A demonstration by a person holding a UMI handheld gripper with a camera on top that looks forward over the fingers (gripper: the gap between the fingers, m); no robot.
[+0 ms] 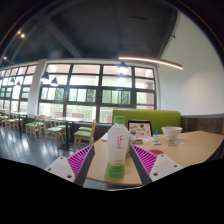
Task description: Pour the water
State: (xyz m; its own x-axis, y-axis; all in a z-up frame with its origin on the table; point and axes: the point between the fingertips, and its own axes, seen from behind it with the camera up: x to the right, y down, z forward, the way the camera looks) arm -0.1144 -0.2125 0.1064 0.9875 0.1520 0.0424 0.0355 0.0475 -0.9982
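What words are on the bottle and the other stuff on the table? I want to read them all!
Bottle, standing between the tongs: its white and green label has printing, but it is too small and blurred to read.
Dark sign behind the bottle on the table: it has a picture or print, too small to read.
White bowl: no words show.
Nothing here can be quoted.

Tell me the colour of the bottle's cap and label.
Green cap, white label with green at the bottom, on the bottle between the gripper fingers; gripper view.
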